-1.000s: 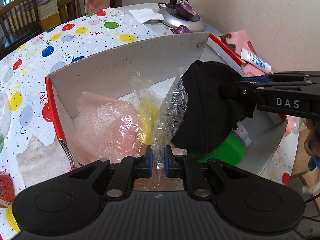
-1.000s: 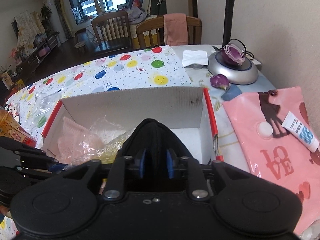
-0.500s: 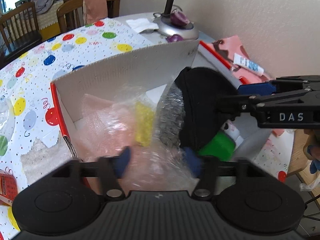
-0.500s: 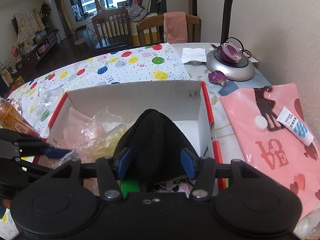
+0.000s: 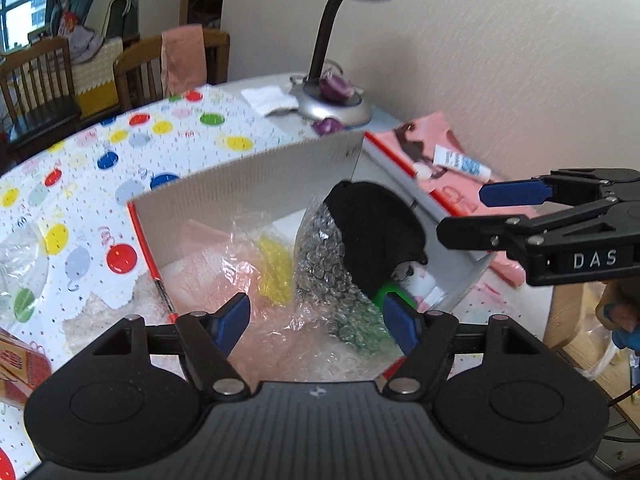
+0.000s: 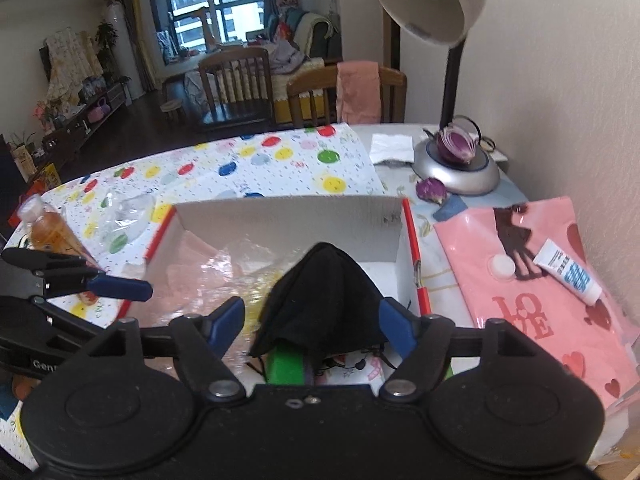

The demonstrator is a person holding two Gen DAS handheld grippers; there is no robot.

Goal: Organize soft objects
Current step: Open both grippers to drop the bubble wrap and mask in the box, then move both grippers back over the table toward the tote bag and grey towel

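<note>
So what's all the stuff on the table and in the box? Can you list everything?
cardboard box: one, white with red edges, middle of table
black cloth: one, black, in box, right side
bubble wrap: one clear piece, in box beside the black cloth
pink wrap: one, pink, in box, left side
yellow wrap: one, yellow, in box, middle
green thing: one, green, under black cloth
lamp: one, white shade, far right
pink bag: one, pink, right of box
tube: one, white and blue, on pink bag
left gripper: fingers open, over box
right gripper: fingers open, over black cloth
</note>
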